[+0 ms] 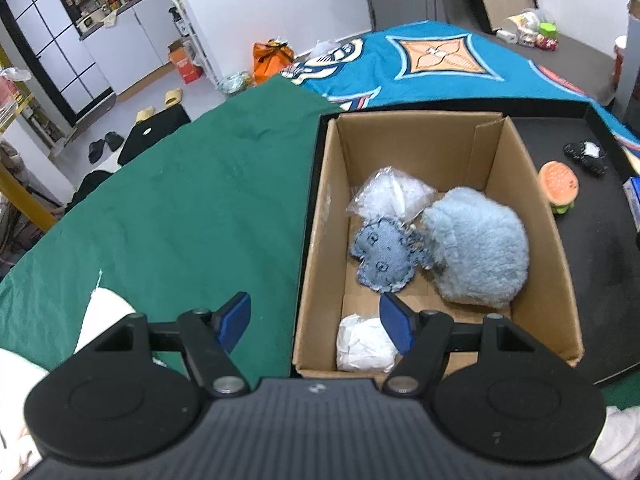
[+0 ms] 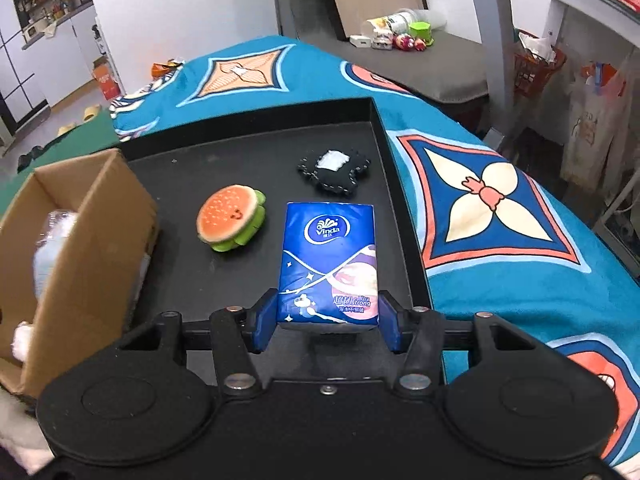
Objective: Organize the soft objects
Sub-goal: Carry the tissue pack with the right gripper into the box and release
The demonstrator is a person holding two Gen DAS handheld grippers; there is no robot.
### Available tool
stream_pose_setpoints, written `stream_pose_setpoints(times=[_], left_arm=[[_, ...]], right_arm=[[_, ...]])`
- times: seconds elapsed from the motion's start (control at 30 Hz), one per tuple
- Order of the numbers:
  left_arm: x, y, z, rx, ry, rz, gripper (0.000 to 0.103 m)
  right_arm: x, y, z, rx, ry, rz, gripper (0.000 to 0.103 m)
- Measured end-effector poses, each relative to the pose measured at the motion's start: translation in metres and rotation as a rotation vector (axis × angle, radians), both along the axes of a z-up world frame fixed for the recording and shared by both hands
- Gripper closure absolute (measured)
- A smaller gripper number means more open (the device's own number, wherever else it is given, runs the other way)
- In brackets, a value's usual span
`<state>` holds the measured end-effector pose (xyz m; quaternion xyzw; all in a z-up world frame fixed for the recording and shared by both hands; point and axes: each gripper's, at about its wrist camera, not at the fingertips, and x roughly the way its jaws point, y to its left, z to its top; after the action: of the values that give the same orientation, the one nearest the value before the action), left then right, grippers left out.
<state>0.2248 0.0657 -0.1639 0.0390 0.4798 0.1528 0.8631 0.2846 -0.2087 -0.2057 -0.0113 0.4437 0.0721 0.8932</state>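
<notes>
A cardboard box (image 1: 552, 248) stands on a black tray (image 1: 608, 288) and holds a fluffy light-blue plush (image 1: 478, 246), a denim plush (image 1: 382, 256), a clear plastic bag (image 1: 390, 196) and a white soft wad (image 1: 366, 344). My left gripper (image 1: 316, 326) is open and empty above the box's near left corner. My right gripper (image 2: 327, 322) is shut on a blue Vinda tissue pack (image 2: 330, 258) over the tray (image 2: 240, 148). A burger-shaped squishy (image 2: 232, 218) and a black stitched plush (image 2: 334, 170) lie on the tray beyond it. The box (image 2: 92, 232) stands to the left.
A green cloth (image 1: 180, 200) covers the table left of the box, and a teal patterned cloth (image 2: 500, 200) lies to the right and behind. The burger toy (image 1: 559, 187) and black plush (image 1: 586, 154) sit right of the box. Clutter stands on a far grey surface (image 2: 400, 36).
</notes>
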Motion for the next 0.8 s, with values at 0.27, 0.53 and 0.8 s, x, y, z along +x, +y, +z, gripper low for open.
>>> stream_pose_setpoints(times=[0.27, 0.53, 0.8], left_arm=[[-0.004, 0.011, 0.005, -0.056, 0.018, -0.009, 0.033], [-0.010, 0.025, 0.003, -0.125, -0.018, 0.024, 0.034], [-0.015, 0.031, 0.002, -0.175, -0.041, 0.017, 0.037]], right_arm=[[-0.014, 0.012, 0.024, 0.023, -0.038, 0.020, 0.052], [-0.028, 0.034, 0.050, 0.047, -0.091, 0.070, 0.052], [-0.039, 0.063, 0.074, 0.095, -0.102, 0.132, 0.052]])
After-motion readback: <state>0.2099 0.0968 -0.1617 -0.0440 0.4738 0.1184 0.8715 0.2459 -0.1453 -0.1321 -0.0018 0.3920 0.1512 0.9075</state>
